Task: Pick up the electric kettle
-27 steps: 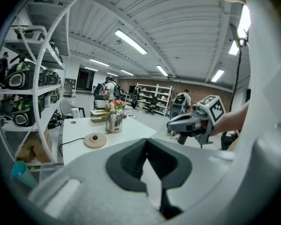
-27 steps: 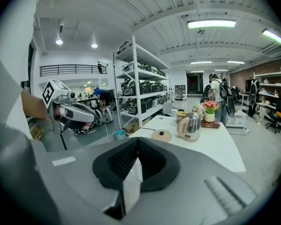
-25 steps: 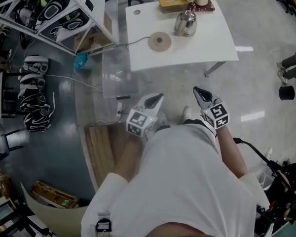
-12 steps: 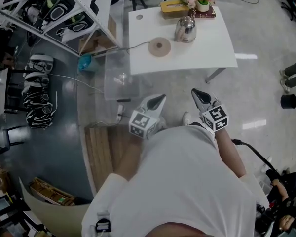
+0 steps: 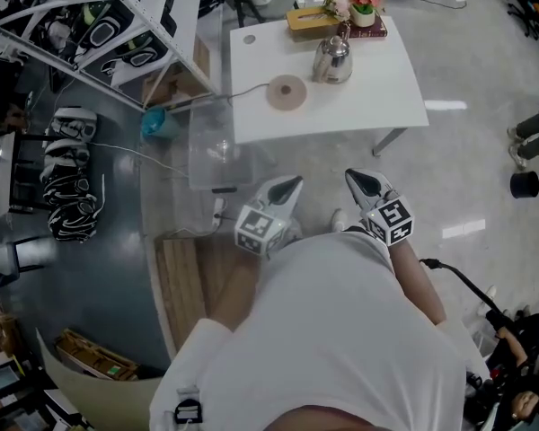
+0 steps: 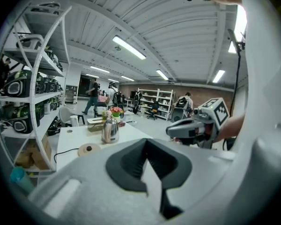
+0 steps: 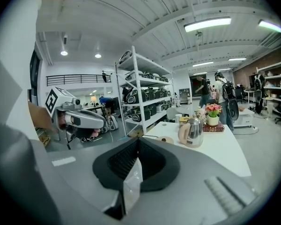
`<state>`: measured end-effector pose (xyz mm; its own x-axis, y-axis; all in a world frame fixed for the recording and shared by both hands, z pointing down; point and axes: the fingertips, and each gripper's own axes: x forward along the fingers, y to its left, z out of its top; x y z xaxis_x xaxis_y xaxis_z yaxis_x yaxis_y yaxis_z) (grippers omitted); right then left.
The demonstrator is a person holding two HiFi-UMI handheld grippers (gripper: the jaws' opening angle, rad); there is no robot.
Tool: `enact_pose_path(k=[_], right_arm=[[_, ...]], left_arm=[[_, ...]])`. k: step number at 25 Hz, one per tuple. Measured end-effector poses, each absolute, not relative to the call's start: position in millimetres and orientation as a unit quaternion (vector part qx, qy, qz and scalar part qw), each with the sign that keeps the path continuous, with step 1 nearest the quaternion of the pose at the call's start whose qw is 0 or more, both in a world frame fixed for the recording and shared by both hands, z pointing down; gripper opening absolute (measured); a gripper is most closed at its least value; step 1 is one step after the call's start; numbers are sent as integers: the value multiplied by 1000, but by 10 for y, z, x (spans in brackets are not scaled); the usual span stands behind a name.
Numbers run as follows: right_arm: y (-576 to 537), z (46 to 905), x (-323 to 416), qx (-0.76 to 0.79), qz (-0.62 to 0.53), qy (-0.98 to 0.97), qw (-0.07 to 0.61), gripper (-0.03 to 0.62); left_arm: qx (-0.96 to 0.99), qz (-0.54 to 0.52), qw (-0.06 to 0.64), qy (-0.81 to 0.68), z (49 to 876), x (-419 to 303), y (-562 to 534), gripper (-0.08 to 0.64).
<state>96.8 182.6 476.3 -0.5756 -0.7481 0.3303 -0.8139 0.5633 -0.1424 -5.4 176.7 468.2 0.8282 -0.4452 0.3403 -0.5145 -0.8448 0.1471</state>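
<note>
Two grippers, left gripper (image 5: pixel 290 185) and right gripper (image 5: pixel 354 178), had jaws pressed together, empty. One electric kettle (image 5: pixel 332 59) stood at twelve o'clock, well apart, on one white table (image 5: pixel 377 97). One round base (image 5: pixel 287 92) lay at its eight o'clock, above the grey floor (image 5: pixel 467 169).

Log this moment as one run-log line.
phase: pre-grasp | electric kettle: upright on white table, beside round base | left hand-held gripper: shut, empty | right hand-held gripper: shut, empty
</note>
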Motion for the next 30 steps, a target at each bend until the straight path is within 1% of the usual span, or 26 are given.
enact_pose_path(k=[9,30], right_arm=[[1780,4694,1020,451,147,-875,96,5],[1743,4657,930,432,133,-884,121,5]], left_arm=[[948,146,119,-257,4646,-75,1694,3],[950,134,116,-255,4584,-83,1599,2]])
